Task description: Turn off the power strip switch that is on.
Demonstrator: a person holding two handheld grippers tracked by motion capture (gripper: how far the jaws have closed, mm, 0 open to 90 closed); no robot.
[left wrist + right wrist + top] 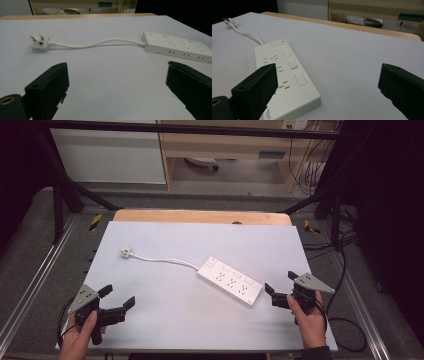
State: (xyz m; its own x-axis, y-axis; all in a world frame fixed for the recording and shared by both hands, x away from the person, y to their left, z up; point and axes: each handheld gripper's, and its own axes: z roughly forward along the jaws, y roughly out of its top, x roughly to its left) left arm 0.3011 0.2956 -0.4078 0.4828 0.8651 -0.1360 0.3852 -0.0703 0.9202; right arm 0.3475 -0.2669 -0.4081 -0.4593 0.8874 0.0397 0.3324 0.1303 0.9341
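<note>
High view: a white power strip (230,281) lies mid-counter (165,320), its cord (162,260) running far-left to the plug (125,252); the left gripper (119,296), near-left, is spread wide and empty; the right gripper (281,282), just right of the strip, likewise.
Left gripper view: the plug (38,42) lies far-left, the strip (175,46) far-right.
Right gripper view: the strip (287,82) sits by the left jaw.

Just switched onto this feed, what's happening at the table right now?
A person holds a two-jaw gripper in each hand near the table's front edge. Both the left gripper and right gripper are open and hold nothing. A white power strip lies flat between them, nearer the right gripper, its cord running to the plug, which lies unplugged on the table.
</note>
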